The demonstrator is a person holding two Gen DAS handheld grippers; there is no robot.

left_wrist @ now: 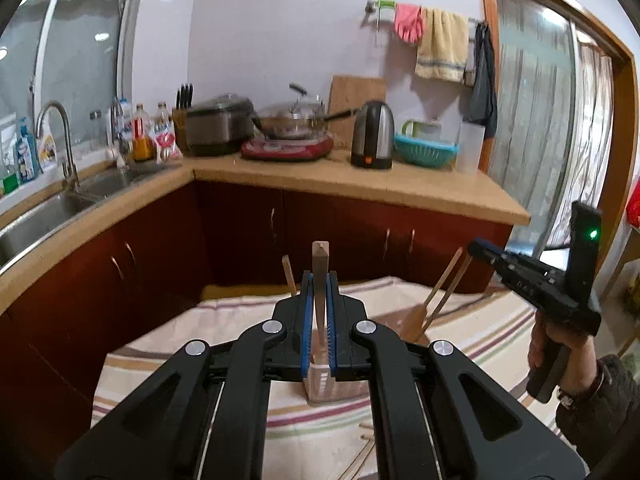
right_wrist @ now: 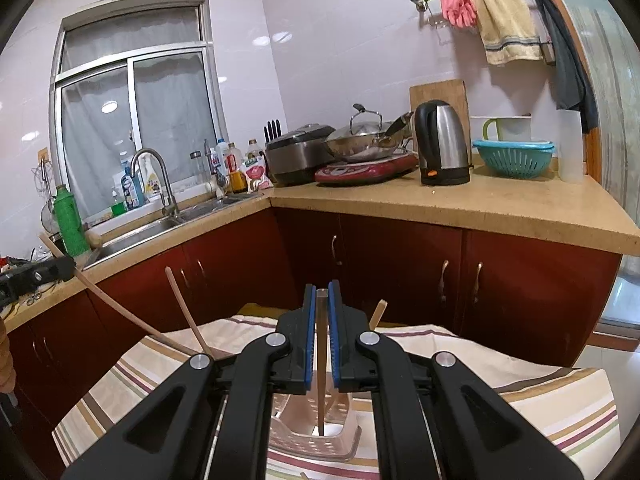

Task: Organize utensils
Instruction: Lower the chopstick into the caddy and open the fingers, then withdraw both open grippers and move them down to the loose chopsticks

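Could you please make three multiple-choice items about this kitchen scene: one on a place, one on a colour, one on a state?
1. Where does the electric kettle stand?
A. in the sink
B. on the countertop, beside the teal colander
C. on the striped cloth

2. What colour is the rubber glove on the wall rail?
A. pink
B. green
C. black

3. What is the state of the right gripper?
A. wide open, nothing between the fingers
B. out of view
C. shut on a chopstick above the perforated holder

Answers:
1. B: the kettle sits on the counter, just left of the colander.
2. A: the glove beside the yellow towel is pink.
3. C: the blue pads press on the stick.
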